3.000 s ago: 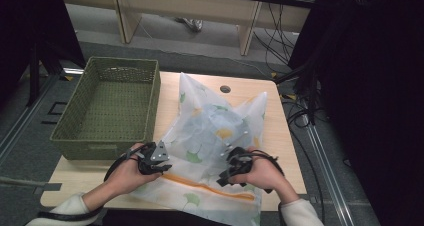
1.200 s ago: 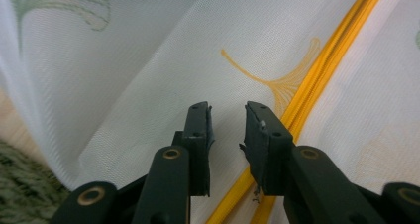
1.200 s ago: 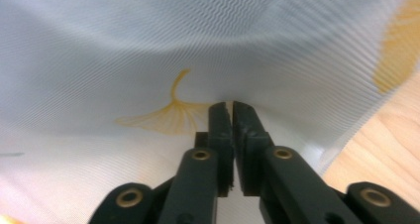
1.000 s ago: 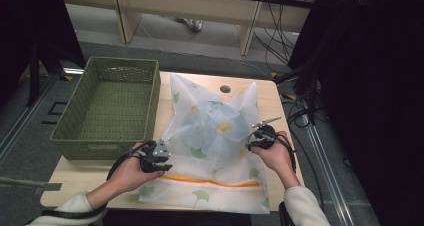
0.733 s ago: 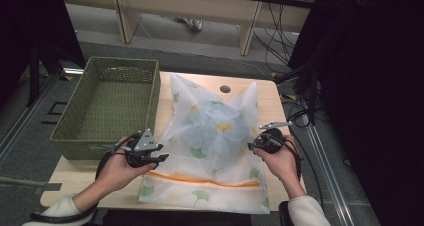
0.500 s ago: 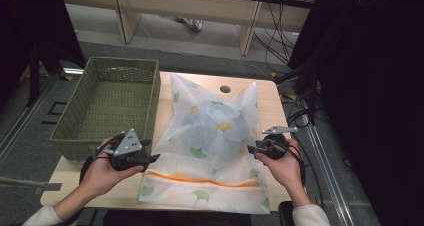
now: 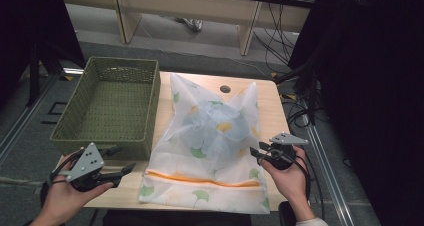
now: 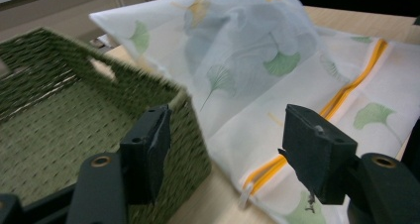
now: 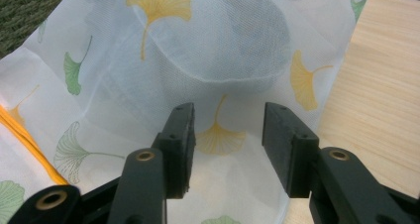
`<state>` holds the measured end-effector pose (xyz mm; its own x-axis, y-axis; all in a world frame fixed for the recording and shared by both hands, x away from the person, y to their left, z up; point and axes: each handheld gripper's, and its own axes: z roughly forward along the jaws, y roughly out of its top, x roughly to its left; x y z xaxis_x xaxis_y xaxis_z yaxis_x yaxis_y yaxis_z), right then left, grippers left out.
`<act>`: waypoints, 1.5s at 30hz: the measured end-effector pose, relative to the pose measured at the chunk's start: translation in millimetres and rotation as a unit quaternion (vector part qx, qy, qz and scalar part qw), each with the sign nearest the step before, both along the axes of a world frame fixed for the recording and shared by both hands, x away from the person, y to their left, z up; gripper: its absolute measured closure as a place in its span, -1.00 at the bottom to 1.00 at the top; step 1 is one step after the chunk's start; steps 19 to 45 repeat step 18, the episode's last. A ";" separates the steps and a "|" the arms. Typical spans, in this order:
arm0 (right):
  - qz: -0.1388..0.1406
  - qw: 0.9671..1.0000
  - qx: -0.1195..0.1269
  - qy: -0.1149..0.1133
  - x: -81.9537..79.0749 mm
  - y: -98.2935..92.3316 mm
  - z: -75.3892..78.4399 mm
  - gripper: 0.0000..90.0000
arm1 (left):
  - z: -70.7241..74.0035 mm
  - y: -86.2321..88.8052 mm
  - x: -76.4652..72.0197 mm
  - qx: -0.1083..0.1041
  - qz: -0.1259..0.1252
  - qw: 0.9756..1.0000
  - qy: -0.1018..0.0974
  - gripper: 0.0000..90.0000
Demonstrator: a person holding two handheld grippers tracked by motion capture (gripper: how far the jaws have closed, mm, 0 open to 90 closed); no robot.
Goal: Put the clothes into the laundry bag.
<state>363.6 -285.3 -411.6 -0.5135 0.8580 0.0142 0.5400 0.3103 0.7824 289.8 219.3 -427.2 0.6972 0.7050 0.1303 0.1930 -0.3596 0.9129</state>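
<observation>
A white mesh bag (image 7: 215, 136) printed with ginkgo leaves lies flat on the wooden table (image 7: 270, 101), with a bluish bundle inside it. An orange zipper (image 7: 200, 180) runs across its near end. My left gripper (image 7: 120, 159) hovers off the bag's near-left corner, in front of the green basket (image 7: 154, 106). Its jaws have just been opening and nothing is between them. My right gripper (image 7: 256, 152) sits at the bag's right edge, pointing at it. Its jaws have also just been opening, and they stand apart over the mesh (image 9: 148, 60) without pinching it.
The green woven basket (image 8: 193, 144) stands empty at the table's left side, close beside the left gripper (image 8: 225, 120). Bare wood (image 9: 381, 85) runs along the bag's right side. A cable hole (image 7: 225, 89) sits near the far edge. Cables hang off the table's right.
Both grippers have come off the bag. The left one has pulled left, away from the bag's edge. The right one has drawn back a little toward the person. The bag lies still.
</observation>
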 end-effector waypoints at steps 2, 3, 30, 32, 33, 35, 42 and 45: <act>-0.004 1.000 0.002 -0.008 -3.3 -0.5 -0.1 0.27 | -2.5 6.0 -3.9 0.007 0.013 1.000 -0.001 -0.27; -0.004 1.000 0.003 -0.013 -4.3 -0.7 -0.5 0.27 | -3.3 7.8 -5.1 0.006 0.017 1.000 0.000 -0.28; -0.005 1.000 0.006 -0.022 -6.5 -1.4 -8.8 0.28 | -11.8 3.6 1.2 0.012 0.020 1.000 0.011 -0.25; -0.005 1.000 0.006 -0.022 -6.5 -1.4 -8.8 0.28 | -11.8 3.6 1.2 0.012 0.020 1.000 0.011 -0.25; -0.005 1.000 0.006 -0.022 -6.5 -1.4 -8.8 0.28 | -11.8 3.6 1.2 0.012 0.020 1.000 0.011 -0.25; -0.005 1.000 0.006 -0.022 -6.5 -1.4 -8.8 0.28 | -11.8 3.6 1.2 0.012 0.020 1.000 0.011 -0.25; -0.005 1.000 0.006 -0.022 -6.5 -1.4 -8.8 0.28 | -11.8 3.6 1.2 0.012 0.020 1.000 0.011 -0.25; -0.005 1.000 0.006 -0.022 -6.5 -1.4 -8.8 0.28 | -11.8 3.6 1.2 0.012 0.020 1.000 0.011 -0.25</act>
